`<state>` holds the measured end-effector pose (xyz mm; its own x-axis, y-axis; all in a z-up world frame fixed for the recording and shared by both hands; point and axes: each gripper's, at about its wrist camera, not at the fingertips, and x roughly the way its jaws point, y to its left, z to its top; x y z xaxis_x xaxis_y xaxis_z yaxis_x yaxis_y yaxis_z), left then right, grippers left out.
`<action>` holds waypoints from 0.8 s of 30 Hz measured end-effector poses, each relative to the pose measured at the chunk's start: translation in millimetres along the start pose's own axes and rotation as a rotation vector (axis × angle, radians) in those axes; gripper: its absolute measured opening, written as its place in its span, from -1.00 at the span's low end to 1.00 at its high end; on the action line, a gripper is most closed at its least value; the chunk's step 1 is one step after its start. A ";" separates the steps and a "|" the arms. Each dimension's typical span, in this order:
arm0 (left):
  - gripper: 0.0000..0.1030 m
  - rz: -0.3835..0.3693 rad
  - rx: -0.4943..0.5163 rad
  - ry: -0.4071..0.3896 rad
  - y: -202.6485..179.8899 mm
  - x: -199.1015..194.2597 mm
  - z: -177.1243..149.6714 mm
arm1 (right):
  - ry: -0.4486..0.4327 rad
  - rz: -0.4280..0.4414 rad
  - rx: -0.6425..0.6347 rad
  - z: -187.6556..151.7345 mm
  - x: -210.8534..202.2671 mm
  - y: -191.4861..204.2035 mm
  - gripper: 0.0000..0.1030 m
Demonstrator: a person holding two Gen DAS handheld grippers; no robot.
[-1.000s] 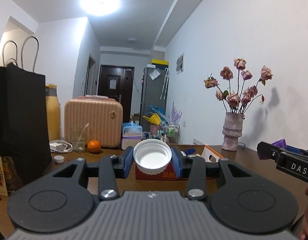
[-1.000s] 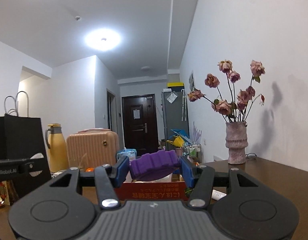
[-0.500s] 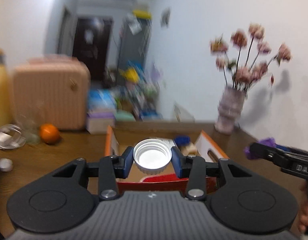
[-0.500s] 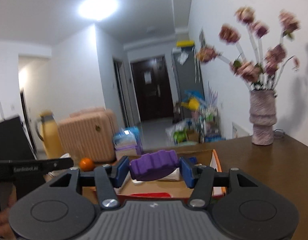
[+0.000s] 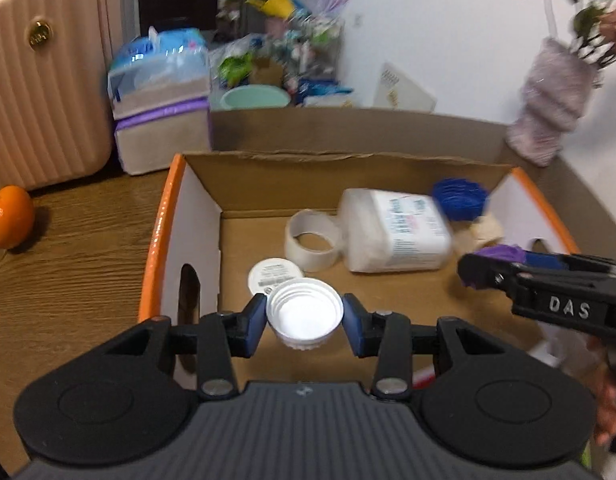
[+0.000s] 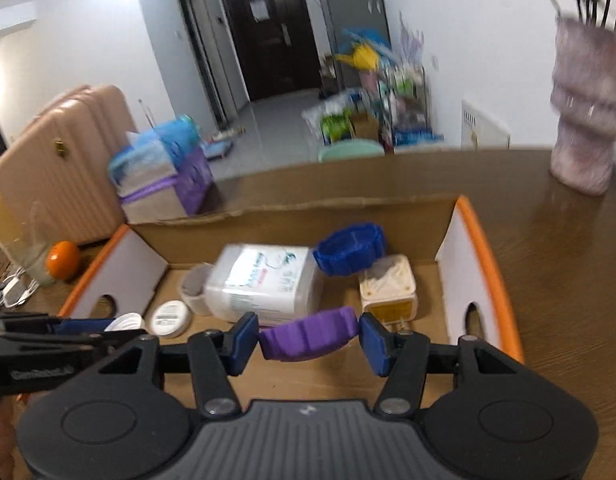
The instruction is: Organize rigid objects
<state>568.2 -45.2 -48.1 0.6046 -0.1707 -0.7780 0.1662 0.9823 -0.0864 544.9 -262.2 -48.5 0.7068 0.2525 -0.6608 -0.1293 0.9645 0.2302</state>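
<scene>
My left gripper is shut on a white screw cap and holds it over the near left part of an open cardboard box with orange edges. My right gripper is shut on a purple ridged lid above the box's near middle; it shows from the side in the left wrist view. Inside the box lie a white plastic bottle, a tape roll, a small white round lid, a blue ridged lid and a cream square container.
An orange sits on the wooden table left of the box. A pink suitcase and a tissue pack stand behind. A vase stands at the far right. The left gripper's body is at the box's left.
Both grippers have tilted down and moved forward over the box, so its inside now shows. Each still holds its lid.
</scene>
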 end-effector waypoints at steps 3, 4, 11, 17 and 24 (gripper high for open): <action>0.06 -0.001 0.018 0.019 -2.7 11.7 3.5 | 0.053 -0.034 0.008 1.9 21.2 -0.2 0.14; 0.13 -0.001 0.023 0.018 -4.6 13.6 4.4 | 0.077 -0.046 0.011 3.3 24.7 0.6 0.23; 0.39 0.011 0.021 0.011 -6.9 -10.9 3.2 | 0.037 -0.060 -0.070 9.6 12.3 11.0 0.33; 0.60 0.010 0.031 -0.107 -6.3 -70.0 -6.6 | 0.020 -0.081 -0.080 12.1 -31.8 9.2 0.50; 0.84 0.120 0.078 -0.394 -21.2 -146.9 -51.7 | -0.076 -0.055 -0.092 -11.4 -100.2 17.6 0.60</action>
<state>435.6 -37.0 35.8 0.8723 -0.0871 -0.4812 0.1260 0.9908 0.0492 463.9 -269.6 13.6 0.7645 0.1961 -0.6141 -0.1502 0.9806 0.1261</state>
